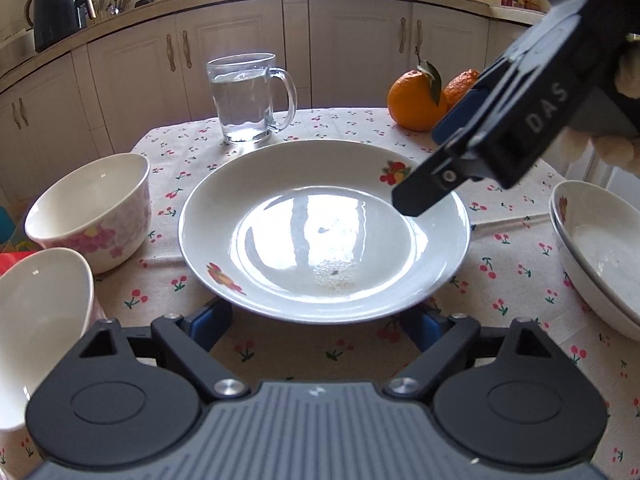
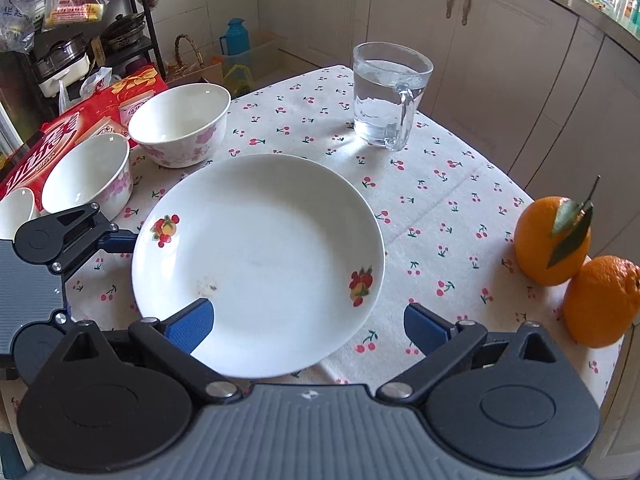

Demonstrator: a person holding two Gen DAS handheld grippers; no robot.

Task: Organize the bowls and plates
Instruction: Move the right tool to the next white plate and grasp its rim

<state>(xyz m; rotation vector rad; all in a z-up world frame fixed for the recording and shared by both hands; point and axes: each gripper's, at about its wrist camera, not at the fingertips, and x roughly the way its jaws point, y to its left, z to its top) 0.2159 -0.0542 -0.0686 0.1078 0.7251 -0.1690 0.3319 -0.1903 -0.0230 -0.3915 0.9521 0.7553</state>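
Note:
A white plate with fruit prints point(image 1: 324, 232) point(image 2: 260, 256) lies mid-table. My left gripper point(image 1: 320, 326) is open, its blue pads point(image 1: 210, 326) low on either side of the plate's near rim. My right gripper point(image 2: 308, 326) is open above the plate's edge, one blue pad point(image 2: 192, 324) over the rim, the other point(image 2: 426, 330) outside it; it also shows in the left wrist view point(image 1: 452, 152). Two floral bowls point(image 2: 180, 124) point(image 2: 86, 176) stand left of the plate. Stacked white plates point(image 1: 600, 248) sit at the right.
A glass mug of water point(image 2: 388, 96) stands behind the plate. Two oranges point(image 2: 552, 240) point(image 2: 600, 300) lie at the table's right edge. A red package point(image 2: 52, 140) lies beyond the bowls. Kitchen cabinets point(image 1: 240, 48) run behind the cherry-print tablecloth point(image 2: 440, 200).

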